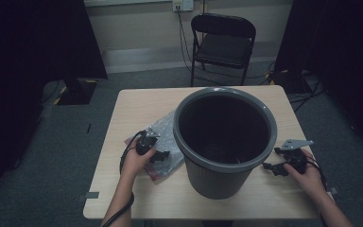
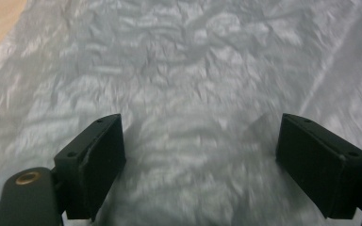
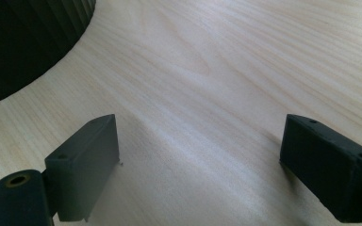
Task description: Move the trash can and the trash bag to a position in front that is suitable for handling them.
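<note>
A large grey bin (image 1: 225,142) stands upright in the middle of the wooden table (image 1: 132,106), its inside dark. To its left lies a crumpled clear plastic bag (image 1: 163,127) with something red under its near edge. My left gripper (image 1: 163,155) hovers low over that bag, jaws wide apart, and in the left gripper view the wrinkled plastic (image 2: 198,75) lies under and between the open fingers (image 2: 94,165), untouched. My right gripper (image 1: 270,168) rests near the bin's right side, open over bare wood (image 3: 202,141), the bin's ribbed wall (image 3: 23,42) at its upper left.
A black folding chair (image 1: 223,42) stands beyond the table's far edge, with cables on the grey floor behind it. Dark curtains flank both sides. The table's front right corner lies just beyond my right hand.
</note>
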The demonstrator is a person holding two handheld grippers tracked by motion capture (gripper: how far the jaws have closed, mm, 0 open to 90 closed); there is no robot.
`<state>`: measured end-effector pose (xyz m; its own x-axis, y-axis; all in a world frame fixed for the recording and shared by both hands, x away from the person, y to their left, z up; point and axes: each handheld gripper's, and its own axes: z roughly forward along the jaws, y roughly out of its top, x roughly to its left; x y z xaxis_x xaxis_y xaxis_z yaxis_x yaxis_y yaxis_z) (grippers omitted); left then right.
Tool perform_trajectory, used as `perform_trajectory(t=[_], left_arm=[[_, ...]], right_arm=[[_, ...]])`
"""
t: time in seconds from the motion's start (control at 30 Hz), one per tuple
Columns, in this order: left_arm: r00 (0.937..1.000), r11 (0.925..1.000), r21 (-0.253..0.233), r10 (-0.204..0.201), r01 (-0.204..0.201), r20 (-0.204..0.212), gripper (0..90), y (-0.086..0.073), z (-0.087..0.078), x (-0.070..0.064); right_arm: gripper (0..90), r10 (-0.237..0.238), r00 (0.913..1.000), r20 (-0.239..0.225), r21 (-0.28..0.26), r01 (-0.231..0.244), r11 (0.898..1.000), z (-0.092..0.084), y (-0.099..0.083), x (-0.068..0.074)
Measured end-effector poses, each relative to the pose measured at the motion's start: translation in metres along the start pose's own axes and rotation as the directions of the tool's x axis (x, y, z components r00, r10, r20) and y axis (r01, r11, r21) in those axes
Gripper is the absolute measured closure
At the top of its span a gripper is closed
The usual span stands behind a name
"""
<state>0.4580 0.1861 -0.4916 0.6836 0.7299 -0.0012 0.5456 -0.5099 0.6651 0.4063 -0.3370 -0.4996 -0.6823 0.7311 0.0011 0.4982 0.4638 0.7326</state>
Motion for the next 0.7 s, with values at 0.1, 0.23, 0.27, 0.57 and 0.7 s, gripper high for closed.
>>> perform_trajectory(t=[0.1,0.23,0.27,0.57,0.7], left_arm=[[1.0,1.0,0.001,0.004,-0.004,0.005,15.3,-0.01,-0.009,-0.003],[1.0,1.0,-0.007,-0.002,0.002,0.009,15.0,-0.031,-0.026,-0.009],[0.9999,0.9999,-0.011,0.002,-0.002,0.013,14.9,-0.035,-0.029,-0.01],[0.9991,0.9977,0.057,0.036,-0.037,0.02,15.6,-0.059,-0.06,-0.037],[0.9971,0.9965,0.044,0.069,-0.071,0.031,15.8,-0.041,-0.056,-0.039]], right_arm=[[11.6,0.0,1.0,0.001,0.001,0.0,1.0,0.0,0.0,0.0],[11.6,-0.001,1.0,0.001,0.001,0.001,1.0,0.0,0.0,0.0],[11.6,0.0,1.0,0.001,0.001,0.0,1.0,0.0,0.0,0.0],[11.6,-0.001,1.0,0.001,0.001,0.001,1.0,0.0,0.0,0.0],[11.6,0.0,1.0,0.001,0.001,0.0,1.0,0.0,0.0,0.0]])
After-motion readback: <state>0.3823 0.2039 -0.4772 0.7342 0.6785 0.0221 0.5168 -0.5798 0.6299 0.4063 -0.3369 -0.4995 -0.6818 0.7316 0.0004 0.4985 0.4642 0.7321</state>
